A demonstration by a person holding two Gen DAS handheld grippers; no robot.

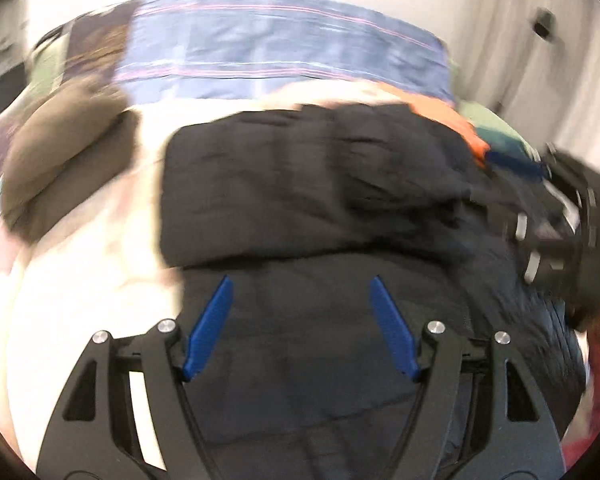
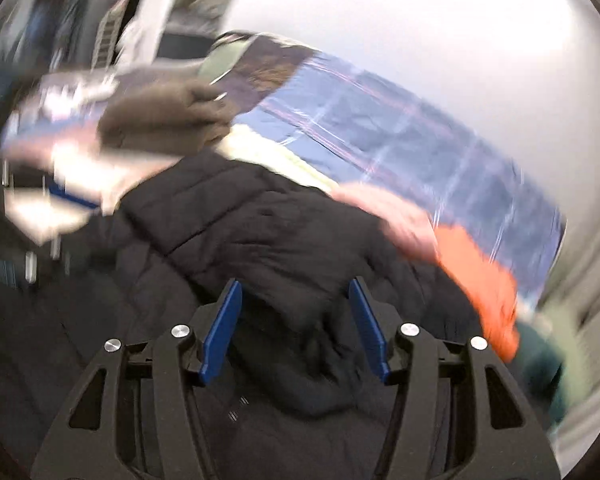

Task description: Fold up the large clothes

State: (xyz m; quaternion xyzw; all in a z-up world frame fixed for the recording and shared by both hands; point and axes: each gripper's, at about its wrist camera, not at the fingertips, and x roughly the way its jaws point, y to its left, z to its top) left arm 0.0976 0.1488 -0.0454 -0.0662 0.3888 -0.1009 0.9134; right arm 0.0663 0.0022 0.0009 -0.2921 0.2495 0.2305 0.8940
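Lettering and marks: none legible.

Both wrist views are smeared by motion, so any small print would likely be lost. The black jacket (image 1: 300,184) shows plain quilted fabric with no badge or tag readable. The blue cloth (image 1: 284,48) carries only pink and white stripes, a woven pattern and not writing. The orange garment (image 2: 480,276) and brown garment (image 2: 160,120) are unmarked as far as can be seen. The blue pads (image 1: 210,328) bear no numbers or brand.
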